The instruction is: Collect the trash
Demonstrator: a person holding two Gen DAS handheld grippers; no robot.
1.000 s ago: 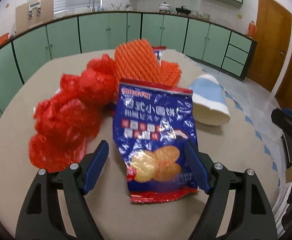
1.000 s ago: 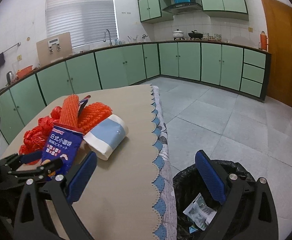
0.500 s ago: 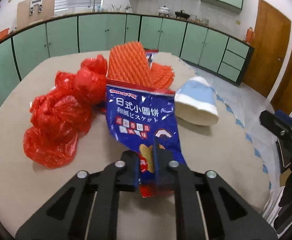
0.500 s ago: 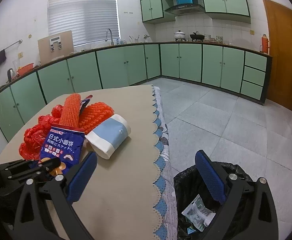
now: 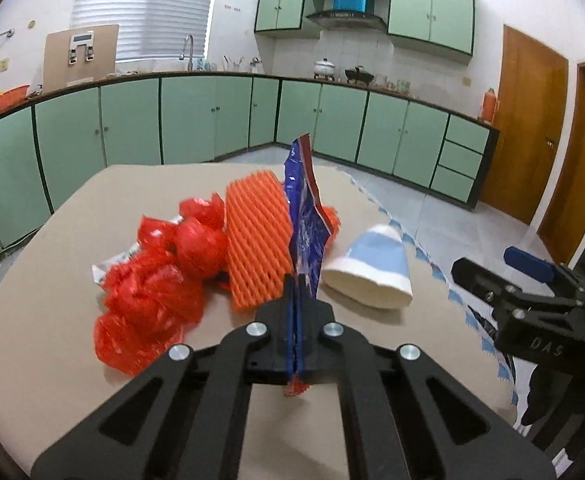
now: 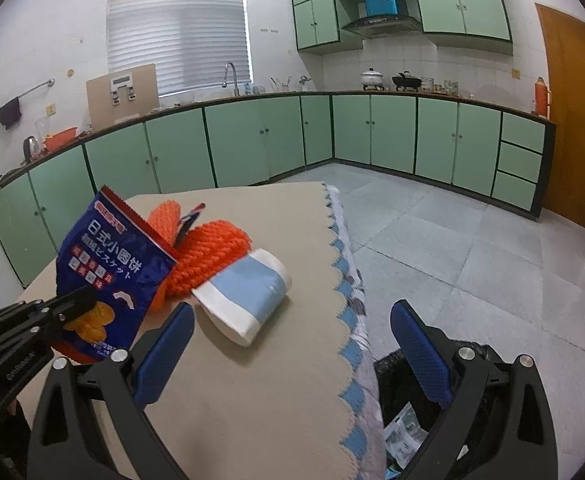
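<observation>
Jaws, left gripper (image 5: 297,292): clamped tight on lower edge of the blue snack bag (image 6: 108,272), which is lifted clear of the tabletop (image 6: 276,384) and stands edge-on in the left wrist view. Jaws, right gripper (image 6: 292,352): spread wide, nothing between them, hovering over tabletop edge w/ the black bin bag (image 6: 388,392) below on the floor at the right.

Remaining trash on tabletop: red plastic bag (image 5: 152,292), orange foam netting (image 5: 252,240), blue-and-white paper cup (image 5: 372,276) lying on its side. All close together; netting touches the red bag.

Step in hand (judgement): carry snack bag over to the bin & drop it.
- Grip is near the bag's bottom corner, so the bag prob. flops; keep it high enough to clear cup & netting in transit.
- Move across tabletop edge to above the bin mouth before opening jaws. Light foil may drift, so release low & centred.
- Right gripper sits roughly on that path; shift it aside or send it to the cup meanwhile.
- Bin already holds some paper scrap (image 6: 404,432); room looks fine.
</observation>
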